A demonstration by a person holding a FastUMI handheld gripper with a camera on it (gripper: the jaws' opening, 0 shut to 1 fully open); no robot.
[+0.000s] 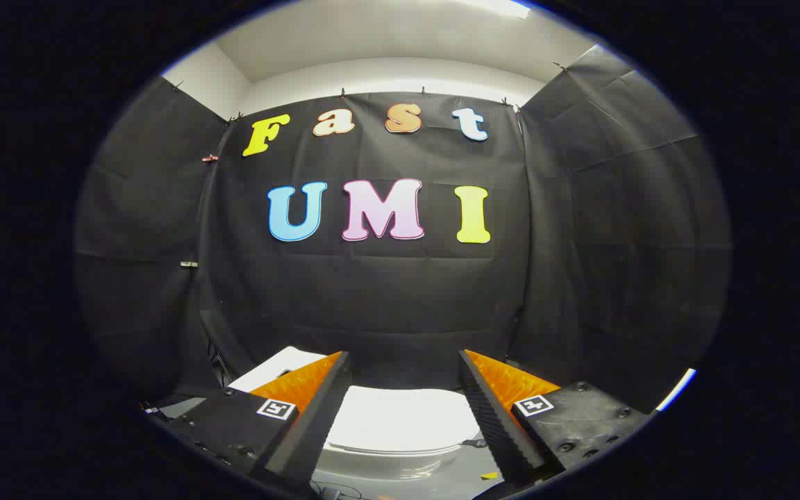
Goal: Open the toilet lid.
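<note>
Below, gripper (405,361) gapes above closed toilet lid (400,419).

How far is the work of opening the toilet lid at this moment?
Nothing looks done yet: the toilet lid lies flat and closed on the white toilet. In hand: the gripper hangs open above it, its fingers spread wide and touching nothing, the lid seen between and below them. Left: lower the fingers to the lid's front edge, catch it and swing it up.
</note>
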